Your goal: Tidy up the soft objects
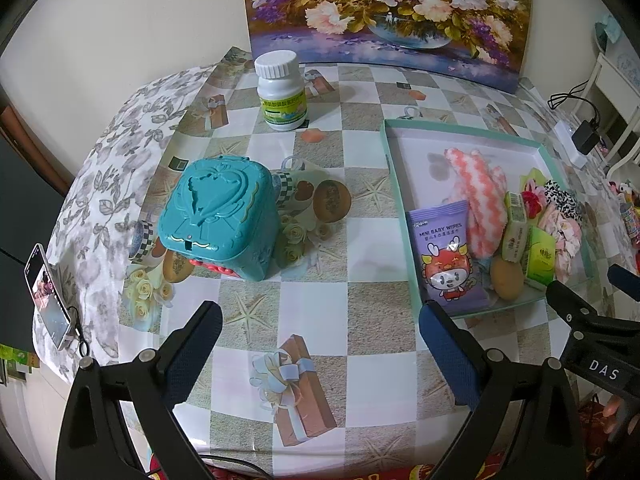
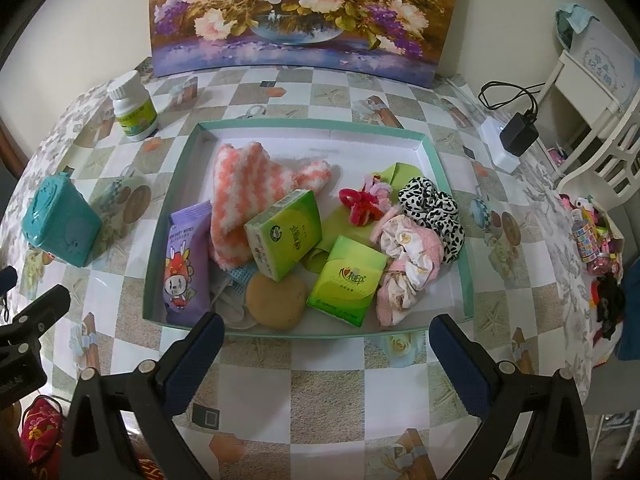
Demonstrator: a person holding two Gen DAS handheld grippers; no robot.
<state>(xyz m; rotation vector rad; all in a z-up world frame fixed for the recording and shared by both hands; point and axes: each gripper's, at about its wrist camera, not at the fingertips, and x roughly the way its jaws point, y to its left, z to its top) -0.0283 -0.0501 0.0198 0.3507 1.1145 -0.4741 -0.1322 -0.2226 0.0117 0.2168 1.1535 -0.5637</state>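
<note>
A shallow teal-rimmed box [image 2: 452,168] [image 1: 390,148] on the table holds soft things: a purple baby wipes pack [image 2: 186,264] [image 1: 446,252], an orange-and-white fluffy sock [image 2: 248,192] [image 1: 480,196], two green tissue packs [image 2: 284,232] [image 2: 346,280], a tan sponge [image 2: 276,300] [image 1: 506,278], a red hair tie [image 2: 360,204], a black-and-white scrunchie [image 2: 436,208] and a pink scrunchie [image 2: 408,264]. My right gripper [image 2: 326,344] is open and empty just in front of the box. My left gripper [image 1: 320,332] is open and empty over bare table, left of the box.
A teal plastic toy case [image 1: 218,216] [image 2: 60,224] stands left of the box. A white pill bottle [image 1: 280,92] [image 2: 134,106] stands at the back. A flower painting [image 2: 304,12] leans on the wall. A charger [image 2: 518,134] and a phone [image 1: 48,296] lie at the table's edges.
</note>
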